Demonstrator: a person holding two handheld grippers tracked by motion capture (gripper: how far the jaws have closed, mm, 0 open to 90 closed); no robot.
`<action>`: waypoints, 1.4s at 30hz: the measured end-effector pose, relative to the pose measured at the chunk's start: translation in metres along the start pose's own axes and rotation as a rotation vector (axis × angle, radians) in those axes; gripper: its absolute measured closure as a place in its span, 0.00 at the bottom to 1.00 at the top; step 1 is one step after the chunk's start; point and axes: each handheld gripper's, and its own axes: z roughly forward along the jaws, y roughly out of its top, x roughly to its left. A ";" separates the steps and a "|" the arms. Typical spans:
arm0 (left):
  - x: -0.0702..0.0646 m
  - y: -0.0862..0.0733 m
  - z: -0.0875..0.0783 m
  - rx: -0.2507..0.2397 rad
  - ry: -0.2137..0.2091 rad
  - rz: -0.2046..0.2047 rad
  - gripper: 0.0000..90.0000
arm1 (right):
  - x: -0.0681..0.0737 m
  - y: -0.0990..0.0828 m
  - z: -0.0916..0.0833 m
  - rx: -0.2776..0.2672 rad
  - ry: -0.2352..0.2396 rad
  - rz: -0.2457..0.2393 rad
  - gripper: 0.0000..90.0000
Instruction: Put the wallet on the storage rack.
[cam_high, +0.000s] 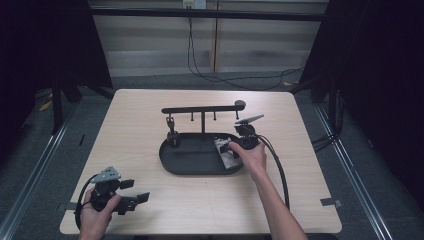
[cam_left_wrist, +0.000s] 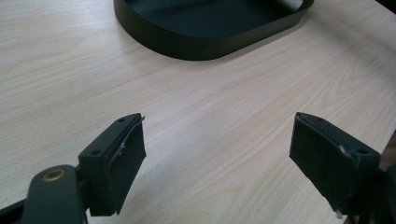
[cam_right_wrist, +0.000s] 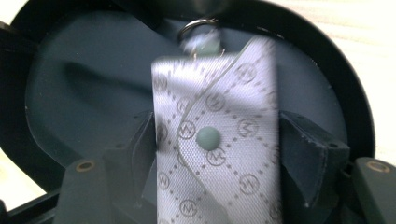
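A silvery patterned pouch (cam_right_wrist: 215, 140) with a round snap and a key ring (cam_right_wrist: 198, 25) lies between the jaws of my right gripper (cam_right_wrist: 217, 126), above the floor of the black oval tray (cam_right_wrist: 70, 93). The pads stand at its two long edges and do not look pressed on it; the pouch is blurred. From above, the right gripper (cam_high: 231, 148) reaches over the right end of the tray (cam_high: 200, 171), where the pouch (cam_high: 222, 150) shows pale. My left gripper (cam_high: 137, 191) rests open at the table's front left, nothing between its jaws (cam_left_wrist: 218, 119).
A black T-shaped hanger stand (cam_high: 202, 108) rises from the tray's back edge; a small dark item (cam_high: 172, 134) hangs from its left hook. The tray's near wall (cam_left_wrist: 196, 46) lies ahead of the left gripper. Cables run along the floor behind the table.
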 end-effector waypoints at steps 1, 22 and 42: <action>0.000 0.000 0.000 0.000 0.000 -0.001 0.20 | 0.001 0.000 -0.001 -0.009 0.011 0.004 0.34; 0.003 0.001 -0.004 -0.007 0.018 0.011 0.19 | -0.007 -0.007 -0.046 -0.145 0.008 -0.055 0.23; 0.005 0.000 -0.004 -0.014 0.007 -0.019 0.18 | -0.035 -0.052 -0.084 -0.207 -0.045 -0.071 0.22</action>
